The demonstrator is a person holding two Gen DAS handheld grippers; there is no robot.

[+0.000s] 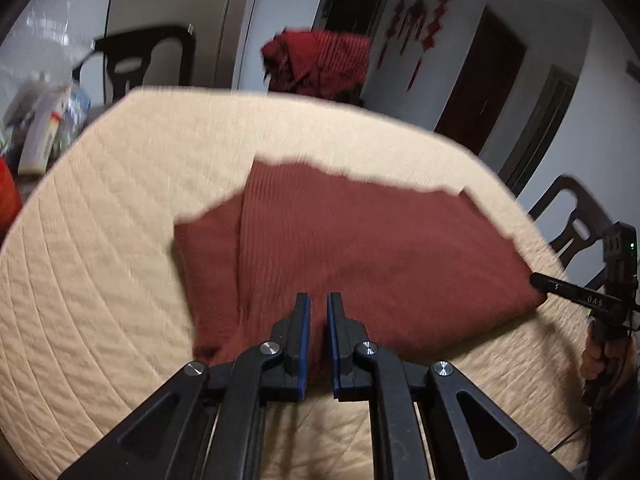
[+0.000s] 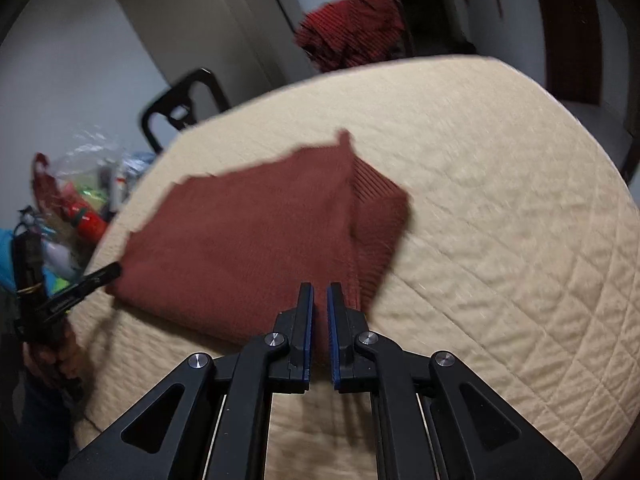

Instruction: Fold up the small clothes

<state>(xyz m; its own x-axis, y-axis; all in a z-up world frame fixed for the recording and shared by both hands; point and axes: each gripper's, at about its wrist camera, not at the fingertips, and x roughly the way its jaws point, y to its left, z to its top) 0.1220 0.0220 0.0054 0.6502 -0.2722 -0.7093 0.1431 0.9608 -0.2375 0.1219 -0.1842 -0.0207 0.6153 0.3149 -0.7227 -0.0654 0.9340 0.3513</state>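
Left wrist view: your left gripper [image 1: 318,300] is clamped on the garment [image 1: 360,248], frame centre.
Right wrist view: your right gripper [image 2: 320,292] pinches its near edge.

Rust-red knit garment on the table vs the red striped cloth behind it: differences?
The rust-red ribbed knit garment lies flat and folded on the beige quilted table cover; the brighter red, dark-striped cloth is bunched up beyond the table's far edge. Both grippers are closed on the garment; none touches the cloth. Both are red fabric.
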